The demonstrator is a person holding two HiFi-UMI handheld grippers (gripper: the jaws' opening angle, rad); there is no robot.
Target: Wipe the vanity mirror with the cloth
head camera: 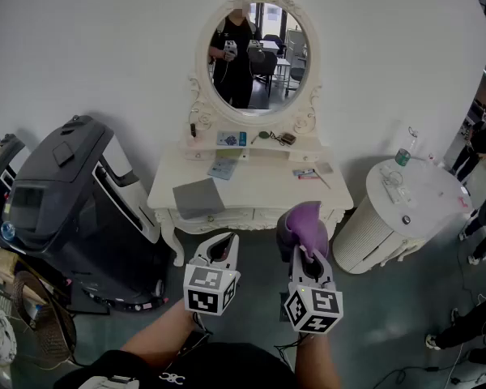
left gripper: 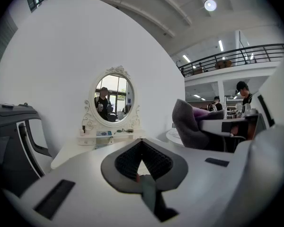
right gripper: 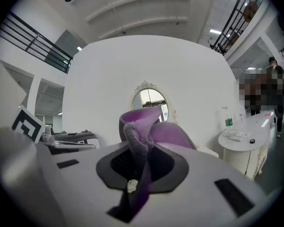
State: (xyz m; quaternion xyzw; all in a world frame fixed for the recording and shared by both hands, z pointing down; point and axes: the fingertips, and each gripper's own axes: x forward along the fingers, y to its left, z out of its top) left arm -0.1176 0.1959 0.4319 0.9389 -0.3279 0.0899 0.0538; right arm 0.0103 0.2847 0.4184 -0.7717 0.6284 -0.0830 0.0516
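Observation:
The oval vanity mirror (head camera: 257, 53) in its ornate white frame stands at the back of a white dressing table (head camera: 267, 190), against the wall; it also shows in the left gripper view as the mirror (left gripper: 112, 99) and partly behind the cloth as the mirror (right gripper: 151, 98). My right gripper (head camera: 305, 248) is shut on a purple cloth (head camera: 303, 226), which bunches above its jaws as the cloth (right gripper: 144, 131), short of the table's front edge. My left gripper (head camera: 219, 248) hangs beside it, shut with nothing in it, jaws (left gripper: 142, 162) pointed toward the table.
A grey pad (head camera: 198, 197) and small items lie on the dressing table. A big dark grey machine (head camera: 65, 185) stands at the left. A round white ribbed cabinet (head camera: 405, 209) with a bottle (head camera: 404, 147) stands at the right. People stand at the far right.

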